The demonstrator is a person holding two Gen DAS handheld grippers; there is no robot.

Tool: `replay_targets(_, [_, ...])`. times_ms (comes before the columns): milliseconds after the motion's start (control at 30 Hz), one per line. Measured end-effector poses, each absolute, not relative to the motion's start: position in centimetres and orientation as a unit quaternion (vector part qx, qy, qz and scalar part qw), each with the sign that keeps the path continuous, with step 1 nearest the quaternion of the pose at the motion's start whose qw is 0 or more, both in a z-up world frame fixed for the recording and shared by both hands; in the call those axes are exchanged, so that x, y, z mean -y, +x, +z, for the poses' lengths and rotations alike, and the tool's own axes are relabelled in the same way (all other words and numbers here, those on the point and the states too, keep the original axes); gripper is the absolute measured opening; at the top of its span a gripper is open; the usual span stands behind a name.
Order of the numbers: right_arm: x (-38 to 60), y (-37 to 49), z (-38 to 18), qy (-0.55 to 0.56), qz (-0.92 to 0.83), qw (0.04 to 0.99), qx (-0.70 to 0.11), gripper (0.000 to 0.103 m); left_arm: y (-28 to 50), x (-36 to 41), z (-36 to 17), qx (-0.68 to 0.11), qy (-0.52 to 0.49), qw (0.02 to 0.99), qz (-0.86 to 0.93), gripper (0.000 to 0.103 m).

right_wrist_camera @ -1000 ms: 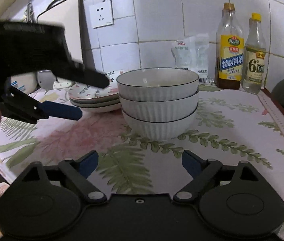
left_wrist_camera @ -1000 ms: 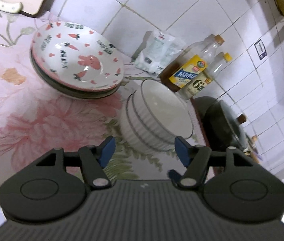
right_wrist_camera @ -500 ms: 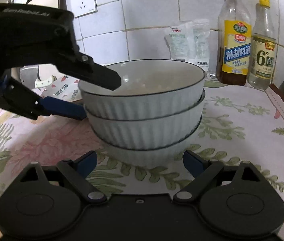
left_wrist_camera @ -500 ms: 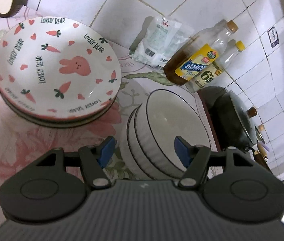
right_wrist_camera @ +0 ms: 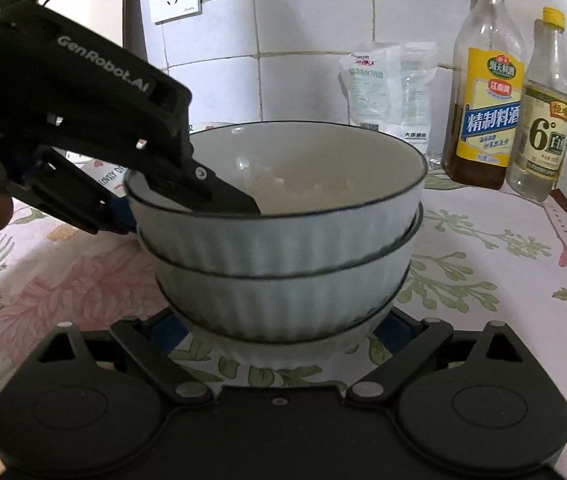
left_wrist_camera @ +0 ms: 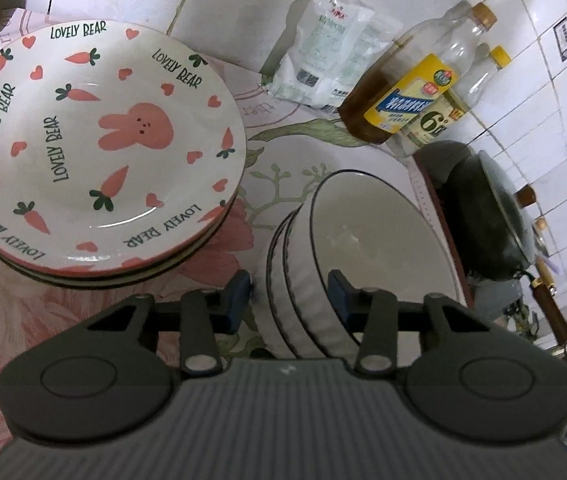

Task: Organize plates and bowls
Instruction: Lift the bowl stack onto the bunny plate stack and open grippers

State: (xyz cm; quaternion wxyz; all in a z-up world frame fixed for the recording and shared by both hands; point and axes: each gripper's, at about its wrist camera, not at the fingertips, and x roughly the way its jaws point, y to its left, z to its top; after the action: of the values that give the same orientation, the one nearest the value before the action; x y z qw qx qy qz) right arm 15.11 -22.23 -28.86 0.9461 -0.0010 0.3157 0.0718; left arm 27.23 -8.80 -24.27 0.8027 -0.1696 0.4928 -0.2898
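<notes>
My left hand-held gripper (left_wrist_camera: 288, 294) is spread wide, with the near-left rim of the top bowl (left_wrist_camera: 379, 248) between its two fingers. One blue pad sits inside the bowl and the other is outside the stack, so it has not pinched yet. From my right camera I see the same thing: one black finger is over the rim and inside the top bowl, on the left side.

The stack of three white bowls (right_wrist_camera: 279, 256) stands on the flowery surface (right_wrist_camera: 483, 280), just right of the stack of bunny plates (left_wrist_camera: 95, 148). The bowls are right in front of my right hand-held gripper (right_wrist_camera: 279, 332). It is spread too, with one finger on each side of the bottom bowl. Both hands are at the bowls, the left up high, the right down low.

I cannot see the right fingertips; the bowls hide them. I cannot tell if they touch the bottom bowl. The bowl rims look a bit blurry.
</notes>
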Motion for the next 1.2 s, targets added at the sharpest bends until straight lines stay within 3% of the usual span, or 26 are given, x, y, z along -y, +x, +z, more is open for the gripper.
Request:
replay_targets(833, [20.6,12.6,-28.4,-0.015,0.071,0.953,-0.293,0.098,24.1,8.3,-23.1,-0.488,-0.122,0.817,-0.283,0.039])
replay_targets(1200, [17.8,11.8,-24.1,-0.034,0.101,0.960,-0.258,0.099,22.5,4.0,-17.5,-0.465,-0.130,0.834,-0.267,0.039])
